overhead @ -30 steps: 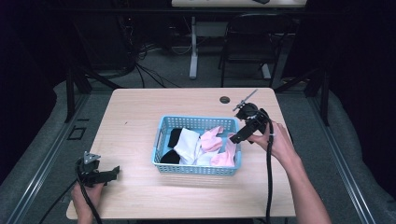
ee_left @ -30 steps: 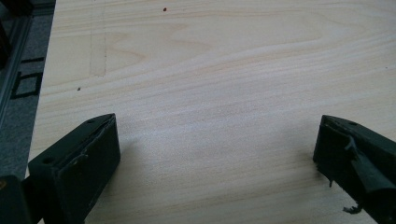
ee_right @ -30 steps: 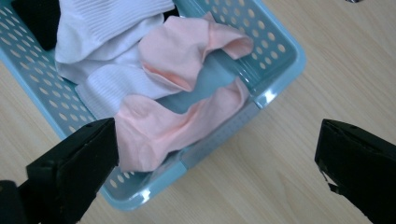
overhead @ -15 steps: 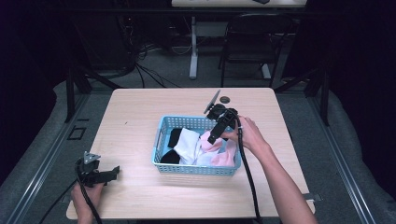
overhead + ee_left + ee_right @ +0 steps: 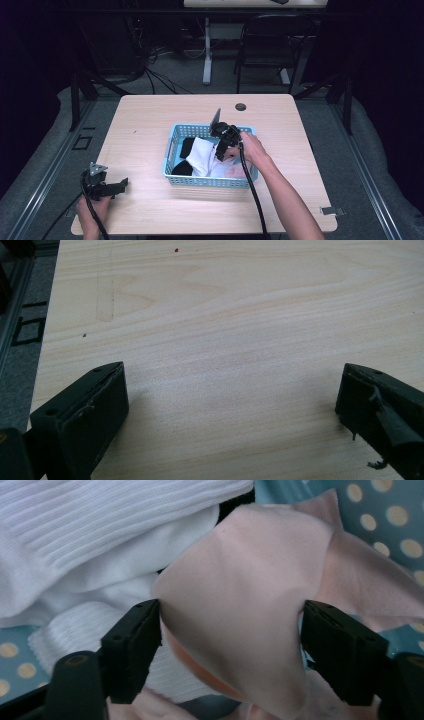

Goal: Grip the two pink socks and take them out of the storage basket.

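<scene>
A blue basket (image 5: pixel 171 150) stands mid-table holding white socks (image 5: pixel 202 152), a black piece (image 5: pixel 186 146) and pink cloth (image 5: pixel 234 171). My right gripper (image 5: pixel 221 154) dips into the basket from the right. In the right gripper view its jaws have just been closing, and a puffed fold of pink cloth (image 5: pixel 240 605) sits between them, its edges brushing both pads; my right gripper (image 5: pixel 231 622) still stands wide. A ribbed white sock (image 5: pixel 100 525) lies beside the fold. My left gripper (image 5: pixel 120 185) rests at the table's front left corner, open (image 5: pixel 232 390) over bare wood.
The wooden table (image 5: pixel 150 120) has a round cable hole (image 5: pixel 240 106) near its far edge. A chair (image 5: pixel 260 50) and a desk leg stand beyond the table. The basket's dotted blue floor (image 5: pixel 390 510) lies under the cloths.
My right hand has moved left and down from the basket's right rim into the basket, onto the pink cloth. The left gripper has stayed put.
</scene>
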A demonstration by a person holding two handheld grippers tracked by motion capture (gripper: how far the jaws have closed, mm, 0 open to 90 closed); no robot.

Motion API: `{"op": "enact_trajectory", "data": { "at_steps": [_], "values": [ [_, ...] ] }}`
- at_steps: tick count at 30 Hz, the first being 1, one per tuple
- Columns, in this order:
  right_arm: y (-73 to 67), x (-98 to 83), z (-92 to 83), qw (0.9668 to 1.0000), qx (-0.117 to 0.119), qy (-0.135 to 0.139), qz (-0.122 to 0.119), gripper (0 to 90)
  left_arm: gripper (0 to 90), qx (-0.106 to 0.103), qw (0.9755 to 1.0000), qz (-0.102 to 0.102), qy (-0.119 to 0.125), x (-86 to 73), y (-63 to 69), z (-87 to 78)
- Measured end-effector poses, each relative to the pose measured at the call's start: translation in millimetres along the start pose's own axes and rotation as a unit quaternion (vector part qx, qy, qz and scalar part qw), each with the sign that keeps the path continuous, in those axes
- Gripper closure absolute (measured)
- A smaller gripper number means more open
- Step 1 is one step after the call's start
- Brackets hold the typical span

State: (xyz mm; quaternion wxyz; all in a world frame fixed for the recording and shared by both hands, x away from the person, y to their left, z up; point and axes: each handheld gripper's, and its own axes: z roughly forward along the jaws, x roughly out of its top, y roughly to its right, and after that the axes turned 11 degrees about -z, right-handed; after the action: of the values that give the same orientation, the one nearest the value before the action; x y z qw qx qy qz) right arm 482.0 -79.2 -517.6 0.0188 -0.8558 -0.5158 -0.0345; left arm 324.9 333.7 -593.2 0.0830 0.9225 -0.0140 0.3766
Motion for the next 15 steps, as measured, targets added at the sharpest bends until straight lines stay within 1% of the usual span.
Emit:
{"op": "enact_trajectory", "data": {
  "at_steps": [1,3,4,5,6,7,8,9,10,11,13,14,15],
  "values": [
    [0.0,0.0,0.0,1.0,0.0,0.0,0.0,27.3,0.6,0.0,1.0,0.0,0.0,0.0,0.0,0.0],
    [-0.1,0.7,2.2,1.0,-0.001,-0.003,-0.001,33.0,0.6,0.0,1.0,0.0,0.0,0.0,0.0,0.0],
    [-0.6,0.7,3.1,1.0,0.0,-0.004,0.004,41.6,0.6,0.0,1.0,0.0,0.0,0.0,0.0,0.0],
    [-0.6,0.7,3.1,1.0,0.0,-0.004,0.004,41.6,0.6,0.0,1.0,0.0,0.0,0.0,0.0,0.0],
    [-0.8,0.9,2.8,0.9999,0.001,-0.01,0.006,48.3,0.6,0.0,1.0,0.0,0.0,0.0,0.0,0.0],
    [-0.8,0.9,2.8,0.9999,0.001,-0.01,0.006,48.3,0.6,0.0,1.0,0.0,0.0,0.0,0.0,0.0],
    [-0.6,1.1,1.8,0.9999,0.003,-0.015,0.005,53.2,0.6,0.0,1.0,0.0,0.0,0.0,0.0,0.0],
    [-1.3,0.6,2.7,0.9999,0.001,-0.009,0.004,56.2,0.6,0.0,1.0,0.0,0.0,0.0,0.0,0.0],
    [-2.2,0.6,2.5,1.0,-0.001,-0.007,0.001,63.6,0.6,0.0,1.0,0.0,0.0,0.0,0.0,0.0],
    [-2.2,0.6,2.5,1.0,-0.001,-0.007,0.001,63.6,0.6,0.0,1.0,0.0,0.0,0.0,0.0,0.0],
    [-3.3,0.5,0.6,1.0,-0.005,-0.009,0.0,70.7,0.6,0.0,1.0,0.0,0.0,0.0,0.0,0.0],
    [-3.5,-0.2,0.0,1.0,-0.005,-0.005,0.001,73.1,0.6,0.0,1.0,0.0,0.0,0.0,0.0,0.0],
    [-3.5,-0.2,0.0,1.0,-0.005,-0.005,0.001,73.1,0.6,0.0,1.0,0.0,0.0,0.0,0.0,0.0]
  ]
}}
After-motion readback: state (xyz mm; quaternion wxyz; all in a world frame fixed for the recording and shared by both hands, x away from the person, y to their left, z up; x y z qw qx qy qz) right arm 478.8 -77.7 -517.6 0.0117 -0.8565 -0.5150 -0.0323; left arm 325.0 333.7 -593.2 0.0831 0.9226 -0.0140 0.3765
